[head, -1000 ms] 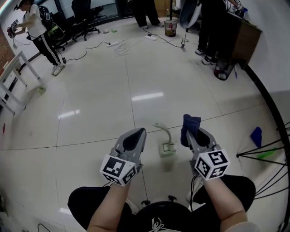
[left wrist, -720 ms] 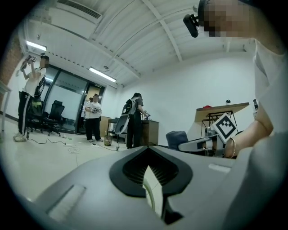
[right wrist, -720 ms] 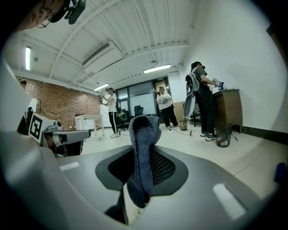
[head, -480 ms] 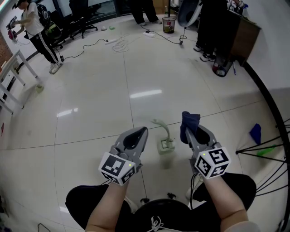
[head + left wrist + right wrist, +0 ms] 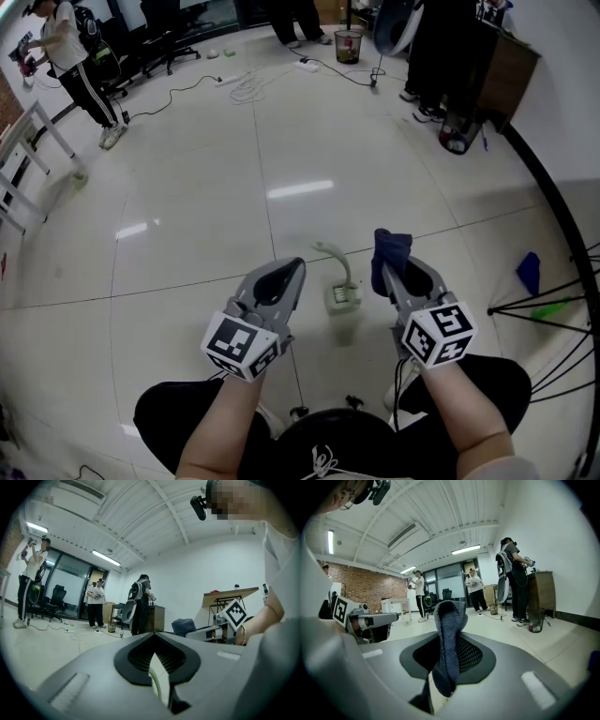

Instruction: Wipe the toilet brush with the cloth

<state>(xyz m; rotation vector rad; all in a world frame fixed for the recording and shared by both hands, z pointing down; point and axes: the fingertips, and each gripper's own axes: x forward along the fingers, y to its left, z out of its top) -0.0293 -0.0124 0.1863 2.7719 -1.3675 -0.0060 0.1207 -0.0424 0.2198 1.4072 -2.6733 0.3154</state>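
Moved: hardly anything. The left gripper (image 5: 289, 274), right gripper (image 5: 394, 274) and brush (image 5: 342, 298) are kept in the same relation as a second ago, and only a slight drift of the head view is noted.
Left gripper: the jaws are seen brought together with nothing between them. It is held near the brush, on its left, and apart from it.
Right gripper: the jaws are clamped on the cloth (image 5: 392, 249), a dark blue fold of which is stood up above them.
Brush: it is set upright on the floor (image 5: 187, 206) between the two grippers, with its curved handle (image 5: 335, 258) untouched.
Task meaning: wiping is judged not begun. The brush is not yet gripped, and the left jaws would have to be parted before it could be.
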